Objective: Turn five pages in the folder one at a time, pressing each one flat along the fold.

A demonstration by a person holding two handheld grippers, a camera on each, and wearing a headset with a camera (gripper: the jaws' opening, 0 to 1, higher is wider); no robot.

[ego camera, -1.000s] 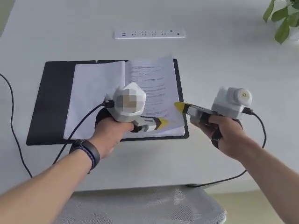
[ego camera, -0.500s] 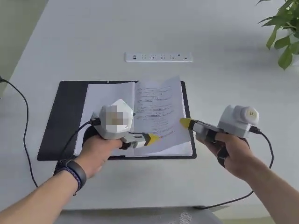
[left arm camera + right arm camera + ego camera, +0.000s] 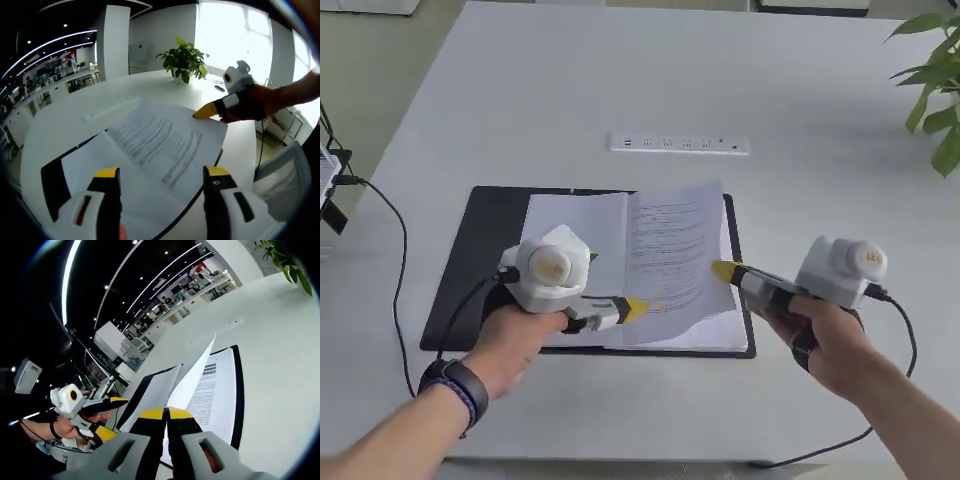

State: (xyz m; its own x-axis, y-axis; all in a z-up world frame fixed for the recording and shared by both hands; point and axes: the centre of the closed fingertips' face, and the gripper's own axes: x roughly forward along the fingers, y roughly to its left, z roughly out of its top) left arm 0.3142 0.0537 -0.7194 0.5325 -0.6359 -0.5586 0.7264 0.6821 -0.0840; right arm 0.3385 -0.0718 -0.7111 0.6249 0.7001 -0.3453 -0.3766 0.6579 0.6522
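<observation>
Now the folder (image 3: 470, 270) lies open and flat on the white table (image 3: 620, 70), its black cover showing all along its left side and as a thin edge along its right side. One printed page (image 3: 675, 260) stands up from the folder's right half, curving from the fold toward the right edge, with lines of text on the face turned to the head view.

The right gripper (image 3: 723, 270) sits at the folder's right edge, and its yellow-tipped jaws are pressed together on the outer edge of that raised page; the right gripper view shows the sheet rising straight out from between the closed tips.

The left gripper (image 3: 632, 308) hovers over the folder's near edge, just left of the fold, pointing toward the right gripper. Its jaws stand well apart with nothing between them, and the left gripper view looks across the lifted page between the two tips.

Beyond the folder's far edge lies a white power strip (image 3: 678, 144). A leafy plant (image 3: 935, 70) stands farther off, past the folder's right side. A black cable (image 3: 400, 270) runs across the table left of the folder.
</observation>
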